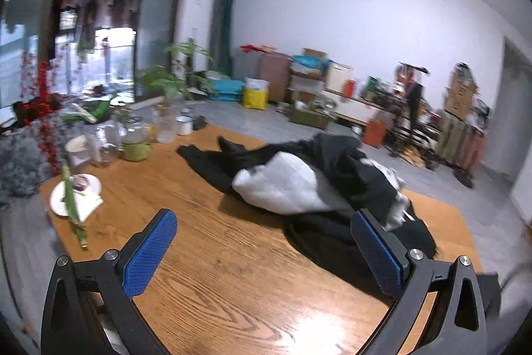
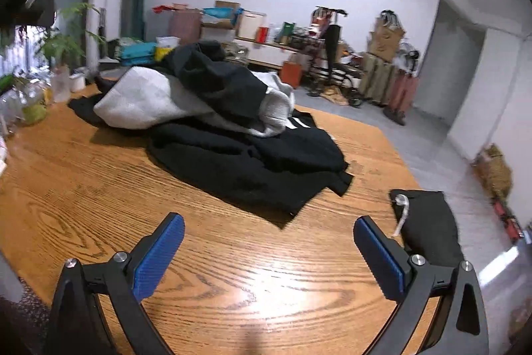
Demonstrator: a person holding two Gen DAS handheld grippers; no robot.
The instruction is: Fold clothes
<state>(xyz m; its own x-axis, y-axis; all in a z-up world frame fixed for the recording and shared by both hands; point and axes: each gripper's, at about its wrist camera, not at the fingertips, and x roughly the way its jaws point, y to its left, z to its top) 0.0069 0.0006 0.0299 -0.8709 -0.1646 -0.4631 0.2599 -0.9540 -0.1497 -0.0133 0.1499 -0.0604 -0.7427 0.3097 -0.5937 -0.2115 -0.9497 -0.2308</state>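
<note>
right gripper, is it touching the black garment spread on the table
Apart. The right wrist view shows the open right gripper over bare table, wood showing between its fingertips and the black garment.

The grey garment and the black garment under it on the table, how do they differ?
The grey garment is pale and bunched into a puffy mound, while the black garment is dark and lies spread fairly flat. The grey garment rests on the heap; the black garment lies directly on the wooden table. Both are unfolded, and neither open gripper, left gripper or right gripper, touches them.
</note>
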